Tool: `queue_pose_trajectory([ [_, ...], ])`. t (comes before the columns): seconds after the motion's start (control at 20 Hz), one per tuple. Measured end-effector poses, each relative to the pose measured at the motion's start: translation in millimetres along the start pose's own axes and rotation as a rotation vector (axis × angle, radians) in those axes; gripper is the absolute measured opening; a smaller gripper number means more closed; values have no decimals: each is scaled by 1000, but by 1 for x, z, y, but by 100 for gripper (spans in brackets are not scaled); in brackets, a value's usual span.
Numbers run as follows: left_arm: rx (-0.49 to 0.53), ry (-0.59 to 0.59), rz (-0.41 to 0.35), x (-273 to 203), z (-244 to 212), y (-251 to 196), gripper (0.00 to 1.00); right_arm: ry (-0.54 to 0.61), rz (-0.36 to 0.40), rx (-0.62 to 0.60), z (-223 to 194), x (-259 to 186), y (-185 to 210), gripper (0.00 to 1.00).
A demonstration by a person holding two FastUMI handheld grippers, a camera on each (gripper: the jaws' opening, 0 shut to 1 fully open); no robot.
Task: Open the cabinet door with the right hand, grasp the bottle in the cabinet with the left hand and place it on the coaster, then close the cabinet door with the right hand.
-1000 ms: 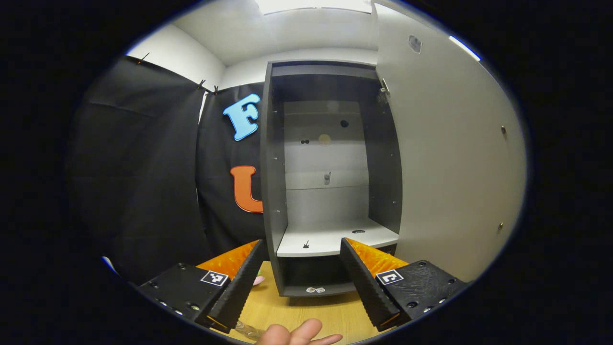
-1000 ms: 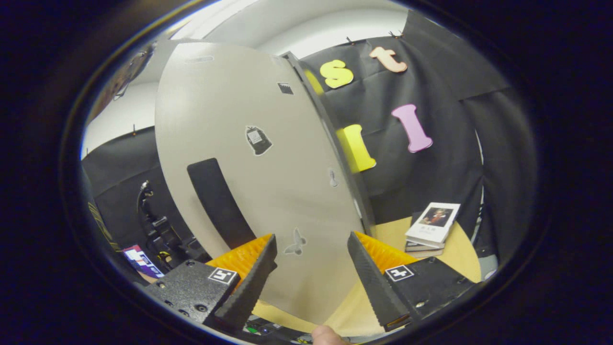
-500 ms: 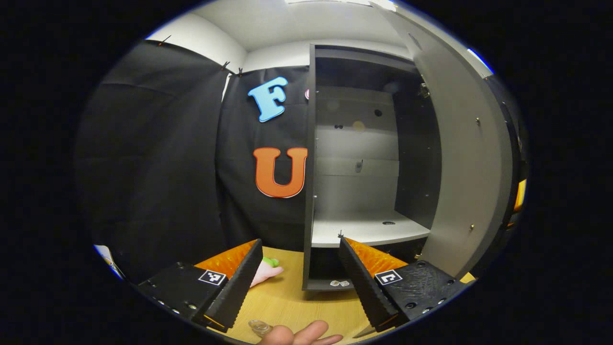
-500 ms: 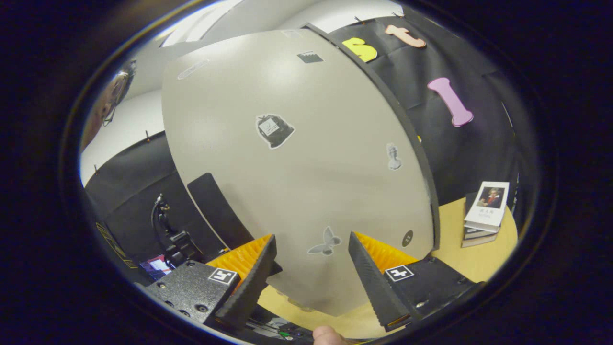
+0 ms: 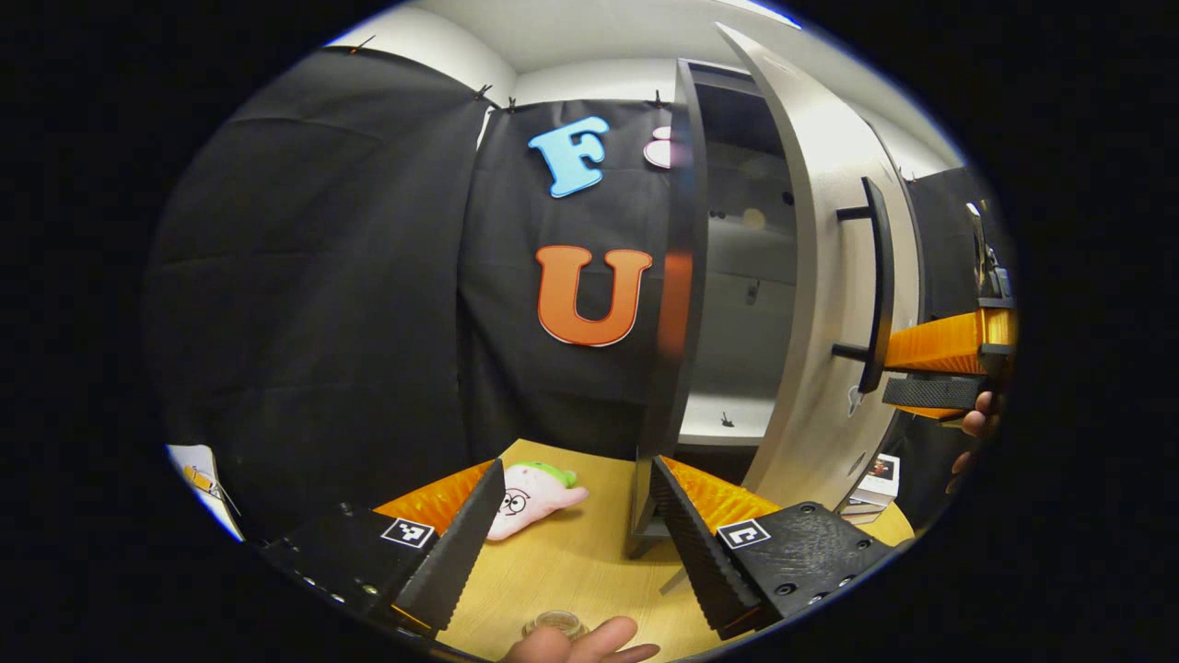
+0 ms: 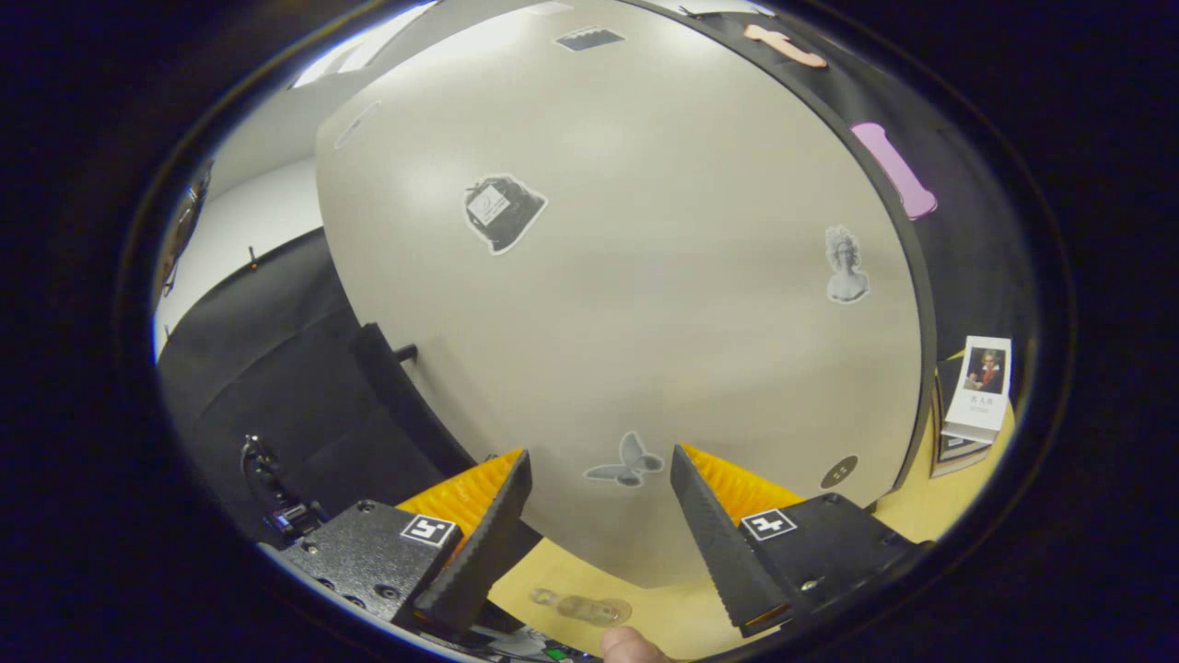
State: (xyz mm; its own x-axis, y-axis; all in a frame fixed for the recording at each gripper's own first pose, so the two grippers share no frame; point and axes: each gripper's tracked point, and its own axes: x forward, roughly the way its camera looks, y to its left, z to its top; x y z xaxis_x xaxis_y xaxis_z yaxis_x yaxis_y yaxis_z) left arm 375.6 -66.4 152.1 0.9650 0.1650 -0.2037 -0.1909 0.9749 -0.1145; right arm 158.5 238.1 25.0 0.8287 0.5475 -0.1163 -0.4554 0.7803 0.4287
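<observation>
Right in front of my right tongs (image 6: 599, 516) stands the cabinet door (image 6: 645, 304), half shut, its long handle (image 5: 873, 285) up and down just beside them. Both tongs gape, gripping nothing. My left tongs (image 5: 571, 534) hang over the desk (image 5: 571, 571) (bottle (image 5: 555, 625) close below them).

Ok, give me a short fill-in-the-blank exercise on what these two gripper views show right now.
1. The plush toy lies on the wooden ____.
2. The cabinet door carries a butterfly ____ near its lower edge.
3. Beside the cabinet, to the door's right, a stack of ____ rests on the table.

Missing words: table; sticker; books
</observation>
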Motion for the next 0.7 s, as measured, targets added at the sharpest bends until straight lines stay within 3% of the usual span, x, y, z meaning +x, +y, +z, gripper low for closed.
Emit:
queue_pose_trajectory([
  [0.2, 9, 25, 61, -6, -6, 3, 95, 4, 6, -28, -3, 4, -8, 98],
  [0.4, 40, 2, 142, -19, 2, -10, 95, 23, 92, 16, -1, 4, -9, 98],
  [0.45, 50, -7, 151, -22, 6, -14, 95, 31, 115, 24, -1, 4, -8, 92],
  [0.7, 86, -34, 224, -49, 16, -24, 95, 44, 157, 30, -1, 4, -9, 96],
])
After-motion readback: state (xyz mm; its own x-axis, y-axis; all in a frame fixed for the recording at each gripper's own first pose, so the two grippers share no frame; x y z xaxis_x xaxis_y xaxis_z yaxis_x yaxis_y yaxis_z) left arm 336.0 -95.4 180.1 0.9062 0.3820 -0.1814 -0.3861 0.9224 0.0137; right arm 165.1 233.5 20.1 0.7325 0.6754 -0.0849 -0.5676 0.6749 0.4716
